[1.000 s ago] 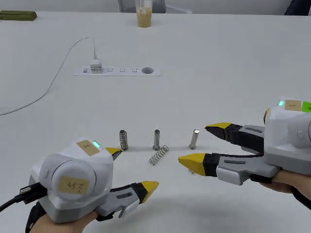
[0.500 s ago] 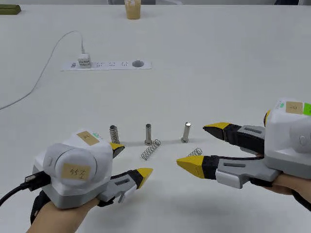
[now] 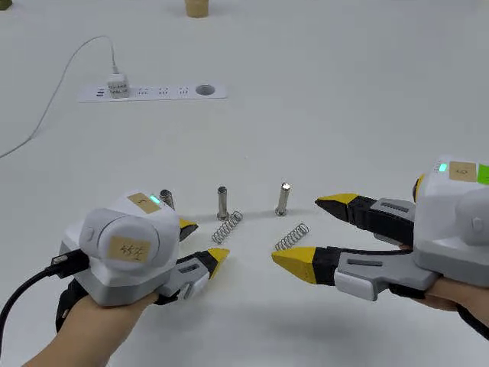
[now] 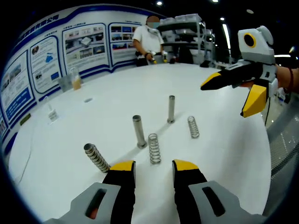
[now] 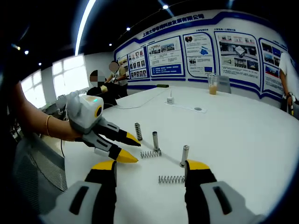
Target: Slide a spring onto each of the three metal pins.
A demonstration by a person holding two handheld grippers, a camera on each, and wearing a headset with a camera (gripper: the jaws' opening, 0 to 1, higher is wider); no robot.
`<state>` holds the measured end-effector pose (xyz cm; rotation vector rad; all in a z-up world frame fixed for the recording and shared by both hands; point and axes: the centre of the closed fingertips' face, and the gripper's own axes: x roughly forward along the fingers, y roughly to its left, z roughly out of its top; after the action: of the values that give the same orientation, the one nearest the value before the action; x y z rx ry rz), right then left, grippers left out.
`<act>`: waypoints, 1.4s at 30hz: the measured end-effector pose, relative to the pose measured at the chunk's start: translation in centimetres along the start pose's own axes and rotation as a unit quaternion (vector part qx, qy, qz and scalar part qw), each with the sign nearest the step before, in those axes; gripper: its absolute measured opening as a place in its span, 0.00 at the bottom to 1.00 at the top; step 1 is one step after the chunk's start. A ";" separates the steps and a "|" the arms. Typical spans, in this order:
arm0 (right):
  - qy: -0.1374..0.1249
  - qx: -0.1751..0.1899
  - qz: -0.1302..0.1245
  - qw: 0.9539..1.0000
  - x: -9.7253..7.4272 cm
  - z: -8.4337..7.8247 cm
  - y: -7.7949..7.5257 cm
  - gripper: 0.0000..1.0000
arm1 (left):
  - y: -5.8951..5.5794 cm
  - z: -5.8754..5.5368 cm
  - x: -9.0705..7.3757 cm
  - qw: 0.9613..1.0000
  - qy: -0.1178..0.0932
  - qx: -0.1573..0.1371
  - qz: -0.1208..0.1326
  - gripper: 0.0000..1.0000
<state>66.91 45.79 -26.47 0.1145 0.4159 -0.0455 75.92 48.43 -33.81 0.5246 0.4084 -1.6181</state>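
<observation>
From the head view, one of the three jobs looked done. The left pin (image 3: 166, 199) wore a spring, while the middle pin (image 3: 222, 202) and the right pin (image 3: 283, 198) stood bare on the white surface (image 3: 344, 99). Two coils lay flat. The first loose spring (image 3: 227, 226) was just beside the middle pin's foot, and the second loose spring (image 3: 291, 236) lay near the right pin. The left gripper (image 3: 202, 240) hung low with its jaws apart, its tips close to the first loose spring but not touching it. The right gripper (image 3: 299, 228) was spread wide, and the second loose spring lay about between its two yellow tips, nothing clamped. A power strip (image 3: 153, 92) sat well behind.

The left gripper view showed that gripper's own jaws parted and empty. The first loose spring (image 4: 153, 148) lay just ahead of the gap, and the left pin (image 4: 96, 157) stood close on one side. The right gripper (image 4: 226, 100) hovered open beyond the far pin.

In the right gripper view the open jaws framed the second loose spring (image 5: 171, 178), which lay crosswise just ahead of them. The right pin (image 5: 184, 155) stood right behind it.

I judged two springs were left to pick up and thread, and neither had been gripped.
</observation>
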 end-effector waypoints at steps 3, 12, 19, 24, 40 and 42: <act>-0.002 0.001 0.000 1.000 -0.1 0.0 0.0 0.60 | 0.0 -0.1 0.4 1.000 0.002 0.000 -0.002 0.28; -0.001 0.008 -0.004 1.000 -0.2 -0.4 -0.2 0.61 | -0.1 -0.3 1.0 1.000 0.010 -0.001 -0.004 0.23; 0.003 0.010 -0.004 1.000 -0.2 -0.8 -0.1 0.63 | -0.2 0.0 1.5 1.000 0.008 -0.008 -0.010 0.20; 0.004 0.009 -0.006 1.000 -0.2 -0.9 -0.1 0.65 | -0.2 0.1 1.5 1.000 0.011 -0.008 -0.011 0.13; -0.004 0.031 -0.011 0.999 -0.6 -0.3 -0.6 0.66 | -1.3 0.7 0.3 0.999 0.005 -0.013 -0.029 0.10; -0.005 0.030 -0.012 0.999 -0.6 -0.1 -0.6 0.66 | -1.4 1.0 0.0 0.999 0.002 -0.012 -0.031 0.10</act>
<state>66.29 45.23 -26.35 0.1675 0.4067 -0.0827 74.47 48.04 -33.07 0.5015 0.4499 -1.6696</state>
